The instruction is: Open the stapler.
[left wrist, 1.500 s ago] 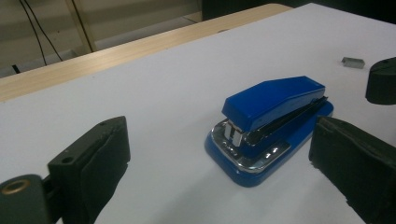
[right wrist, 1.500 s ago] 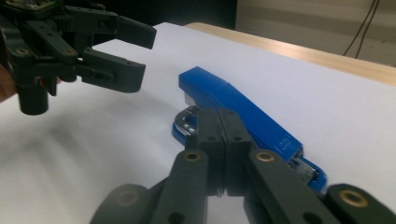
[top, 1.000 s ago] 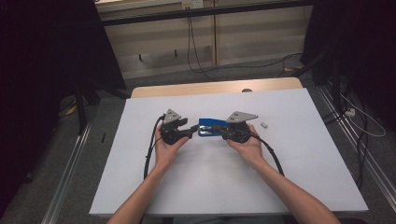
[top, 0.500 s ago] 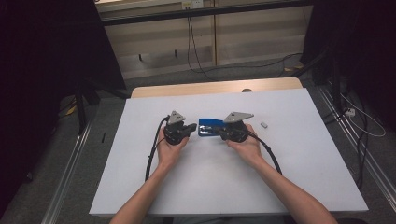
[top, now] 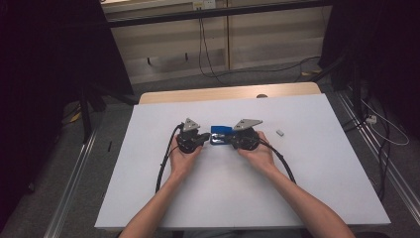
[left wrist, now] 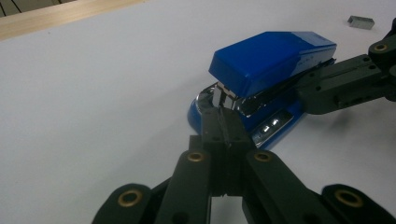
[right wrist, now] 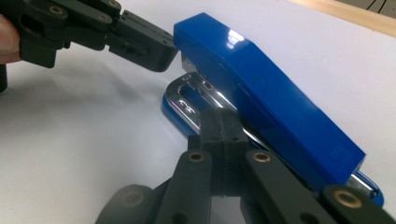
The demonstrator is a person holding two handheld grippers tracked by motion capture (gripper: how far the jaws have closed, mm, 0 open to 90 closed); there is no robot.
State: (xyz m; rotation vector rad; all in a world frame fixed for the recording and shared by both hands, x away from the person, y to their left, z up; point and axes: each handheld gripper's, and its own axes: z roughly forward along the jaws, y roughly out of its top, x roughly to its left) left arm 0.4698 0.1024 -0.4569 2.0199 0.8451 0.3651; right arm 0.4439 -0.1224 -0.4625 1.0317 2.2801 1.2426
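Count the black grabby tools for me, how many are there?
2. The left tool sits at the blue stapler's front end, jaws closed. The right tool is at the stapler's other side, jaws closed too. None look hidden.

Just ahead of your matt black plastic jaws, the stapler (left wrist: pixel 273 60) shows a glossy blue plastic cover over shiny chromed metal, resting on a smooth, matt white counter (top: pixel 307 173) with a pale wood edge.

The stapler (top: pixel 221 134) is lying on the table (top: pixel 317 188), between the left gripper (top: pixel 204 138) and right gripper (top: pixel 229 141). A staple block (top: pixel 280 132) is sitting apart, right of the right gripper.
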